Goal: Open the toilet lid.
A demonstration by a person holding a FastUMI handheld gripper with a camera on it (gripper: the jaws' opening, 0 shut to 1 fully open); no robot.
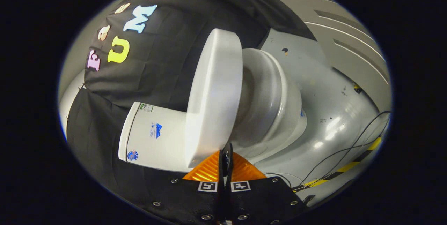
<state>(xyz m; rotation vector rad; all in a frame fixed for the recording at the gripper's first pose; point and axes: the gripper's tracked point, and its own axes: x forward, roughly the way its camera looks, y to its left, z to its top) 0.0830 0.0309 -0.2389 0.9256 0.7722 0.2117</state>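
A white toilet stands against the black cloth wall, and the view is rolled sideways. Its lid (pixel 214 96) is lifted well off the seat (pixel 276 103) and stands partly raised between the seat and the tank (pixel 153 134). My gripper (pixel 226 151) is shut, its orange fingers (pixel 209 170) pressed together with nothing between them. The fingertips sit right at the lid's front rim, on the side facing the seat, and look to be touching it. The bowl opening is shadowed behind the lid.
Grey glossy floor (pixel 328 89) spreads beyond the toilet. Black cables (pixel 349 150) and a yellow-and-black tape strip (pixel 359 160) lie on it to one side of the fingers. Grey wall panels (pixel 349 43) rise past the floor.
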